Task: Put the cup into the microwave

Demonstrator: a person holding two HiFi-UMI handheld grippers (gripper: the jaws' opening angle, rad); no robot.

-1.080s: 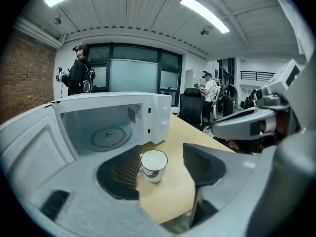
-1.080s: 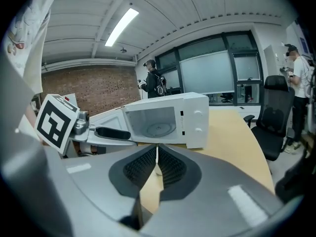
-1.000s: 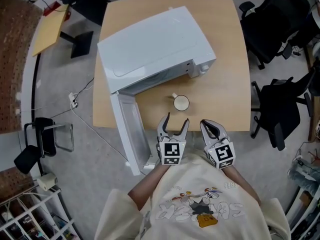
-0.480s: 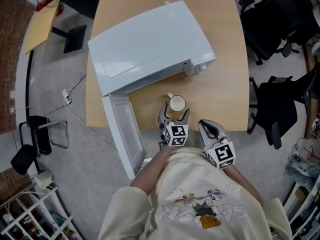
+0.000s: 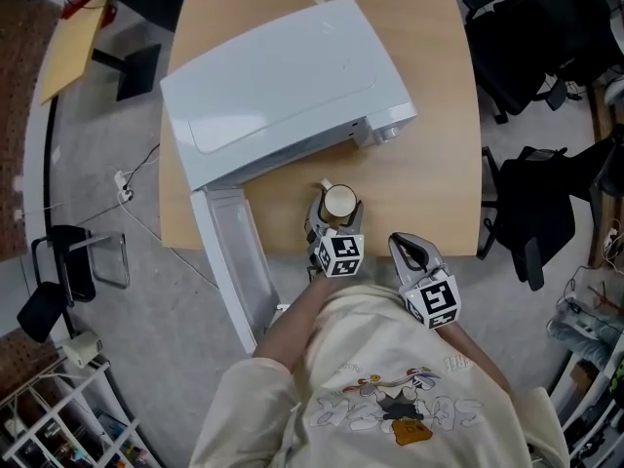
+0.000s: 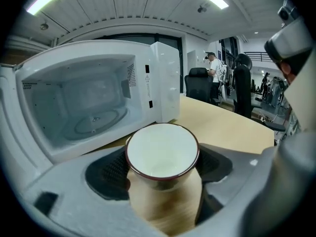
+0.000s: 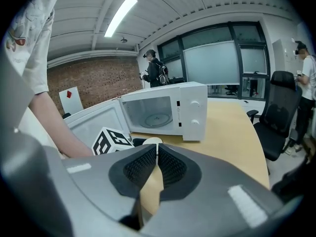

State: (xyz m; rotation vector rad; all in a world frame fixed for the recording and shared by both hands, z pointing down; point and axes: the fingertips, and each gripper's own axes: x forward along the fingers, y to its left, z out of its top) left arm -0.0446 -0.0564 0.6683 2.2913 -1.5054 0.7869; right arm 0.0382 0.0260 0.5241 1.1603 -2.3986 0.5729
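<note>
In the head view, the cup (image 5: 339, 201) stands on the bench (image 5: 429, 164) just before the open microwave (image 5: 278, 81), flanked by your left gripper (image 5: 336, 220). In the left gripper view, its spread fingers (image 6: 106, 174) are closing around the cup. In the right gripper view, your right gripper (image 7: 156, 156) has its fingers pressed together, empty.

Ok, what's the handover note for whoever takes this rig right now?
Left tongs: open around the cup, jaws closing, no firm grip visible yet.
Right tongs: shut, empty, at the table's near edge.
Cup: upright on the table before the microwave, whose door stands open.
Done: door open, left tongs placed at the cup.
Left: grip, lift, set the cup inside.
</note>
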